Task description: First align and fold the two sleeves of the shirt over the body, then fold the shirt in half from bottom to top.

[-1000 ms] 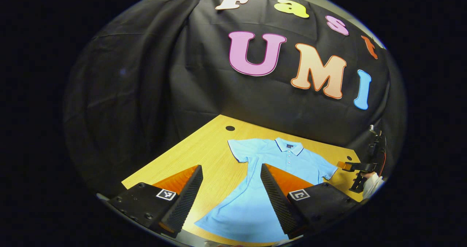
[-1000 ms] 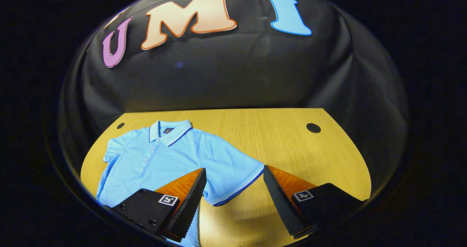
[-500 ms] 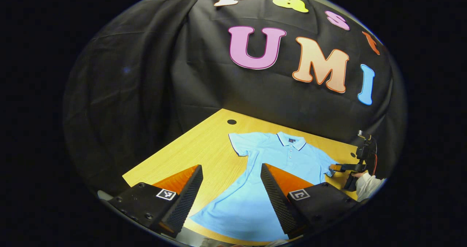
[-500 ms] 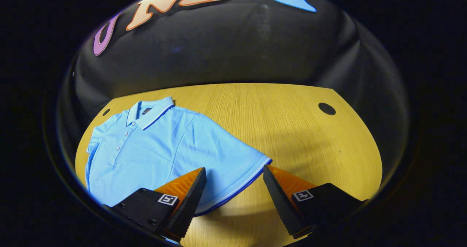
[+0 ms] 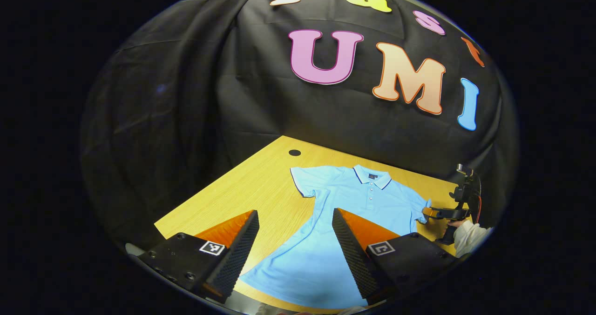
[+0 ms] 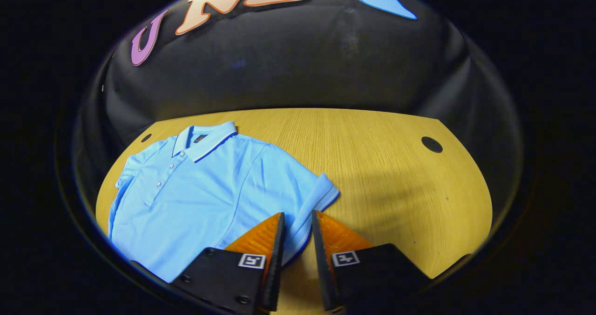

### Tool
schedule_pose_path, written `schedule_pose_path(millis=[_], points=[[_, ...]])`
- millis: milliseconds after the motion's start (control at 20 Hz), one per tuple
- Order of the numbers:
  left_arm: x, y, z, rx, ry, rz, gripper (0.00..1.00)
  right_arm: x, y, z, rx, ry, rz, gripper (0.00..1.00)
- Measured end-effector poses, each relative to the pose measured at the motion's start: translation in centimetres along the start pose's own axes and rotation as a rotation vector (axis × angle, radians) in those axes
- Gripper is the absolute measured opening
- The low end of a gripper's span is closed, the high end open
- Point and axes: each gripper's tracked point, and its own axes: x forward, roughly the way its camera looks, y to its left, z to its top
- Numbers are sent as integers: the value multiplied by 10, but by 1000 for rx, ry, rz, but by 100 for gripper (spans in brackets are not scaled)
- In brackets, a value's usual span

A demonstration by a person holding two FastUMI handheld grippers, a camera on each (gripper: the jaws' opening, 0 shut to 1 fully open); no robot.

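Pinching down on the cuff of one short sleeve (image 6: 309,208), the right gripper (image 6: 298,240) has its two fingers drawn nearly together, with the sleeve's banded edge running between them; from the right gripper view the cloth looks caught between the pads, though whether both press firmly on it is a judgement. In the left gripper view that same gripper (image 5: 440,211) sits at the outer tip of that sleeve, a pale sleeve (image 5: 470,238) of the person behind it. The left gripper (image 5: 295,245) is spread wide, holding nothing, hovering above the lower body of the polo shirt (image 5: 344,222) near its hem. The light blue polo shirt lies face up and flat on the yellow wooden desk (image 6: 386,166), collar (image 6: 205,140) toward the booth wall, button placket showing, both sleeves spread out to the sides and the hem unfolded toward the person. The knit looks soft, light and limp, so it should drape and sag from any single grip and may drag or wrinkle the body if pulled sideways instead of lifted. The ribbed cuff is the thickest, firmest edge of the sleeve and seems the best place to grip; for the other sleeve (image 5: 305,184), its cuff is the matching spot.
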Motion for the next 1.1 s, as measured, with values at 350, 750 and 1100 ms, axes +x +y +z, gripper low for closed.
schedule_pose_path(millis=[350,750,1100], points=[[4,7,-2,-10,11,2,95,-7,9,10,10,-23,-24,12],[9,13,-2,-36,17,-10,95,-18,102,59,52,-152,194,11],[13,17,3,-46,3,-17,95,-1,189,47,82,-114,360,25]])
